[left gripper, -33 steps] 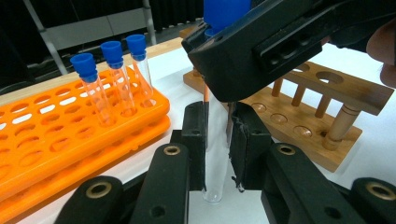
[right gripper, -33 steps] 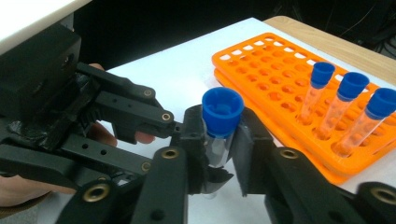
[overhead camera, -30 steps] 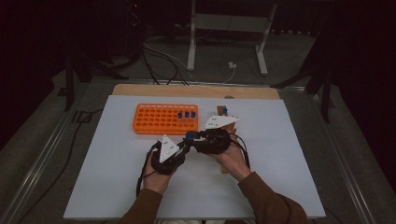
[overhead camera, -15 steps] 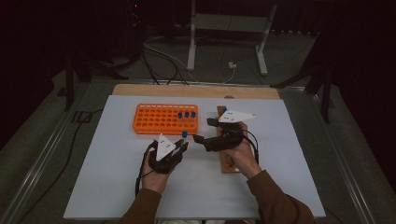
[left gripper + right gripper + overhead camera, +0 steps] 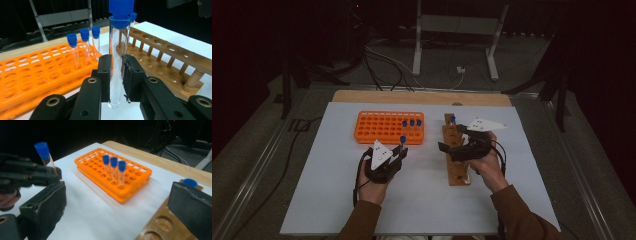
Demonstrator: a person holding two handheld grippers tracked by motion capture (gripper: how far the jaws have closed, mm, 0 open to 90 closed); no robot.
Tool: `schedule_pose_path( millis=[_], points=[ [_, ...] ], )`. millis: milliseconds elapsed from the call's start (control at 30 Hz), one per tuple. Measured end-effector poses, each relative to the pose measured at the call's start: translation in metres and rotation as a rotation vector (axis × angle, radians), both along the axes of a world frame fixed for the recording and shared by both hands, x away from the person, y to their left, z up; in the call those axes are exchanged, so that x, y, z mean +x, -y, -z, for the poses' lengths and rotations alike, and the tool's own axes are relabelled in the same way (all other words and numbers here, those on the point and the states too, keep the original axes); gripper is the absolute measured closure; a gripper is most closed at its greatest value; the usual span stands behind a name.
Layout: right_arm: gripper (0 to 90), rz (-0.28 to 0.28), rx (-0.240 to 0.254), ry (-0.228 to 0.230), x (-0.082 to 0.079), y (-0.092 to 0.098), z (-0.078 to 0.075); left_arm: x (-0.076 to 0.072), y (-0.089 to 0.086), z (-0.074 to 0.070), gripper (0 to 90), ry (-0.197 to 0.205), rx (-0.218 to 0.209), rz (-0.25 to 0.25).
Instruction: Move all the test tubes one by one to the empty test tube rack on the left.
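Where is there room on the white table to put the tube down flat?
The white mat is bare left of the left gripper, below the orange rack. The near strip between the two forearms is free too. It is crowded in the middle, where the held tube, the wooden rack and the open right gripper sit close.

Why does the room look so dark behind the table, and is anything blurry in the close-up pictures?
High view: light falls on the white table, the room behind stays nearly black. Left gripper view: the held glass tube is sharp, the orange rack slightly soft. Right gripper view: its own black pads loom blurred, and the left gripper is hazy.
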State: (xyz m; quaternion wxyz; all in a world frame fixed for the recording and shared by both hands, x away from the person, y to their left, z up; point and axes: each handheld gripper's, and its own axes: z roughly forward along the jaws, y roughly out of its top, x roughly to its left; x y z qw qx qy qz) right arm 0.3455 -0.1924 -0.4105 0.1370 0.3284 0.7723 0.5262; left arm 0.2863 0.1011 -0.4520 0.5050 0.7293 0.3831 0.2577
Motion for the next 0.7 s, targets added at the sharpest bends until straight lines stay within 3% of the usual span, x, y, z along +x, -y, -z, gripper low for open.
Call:
schedule_pose_path(
  millis=[433, 700],
  points=[
    [0.0, 0.044, -0.012, 0.029, -0.01, 0.023, 0.004, 0.016, -0.015, -0.018, 78.3, 0.017, -0.027, -0.037],
    [0.0, 0.06, 0.003, 0.021, -0.015, 0.036, 0.011, 0.034, -0.018, -0.018, 78.3, 0.006, -0.031, -0.063]
  ],
)
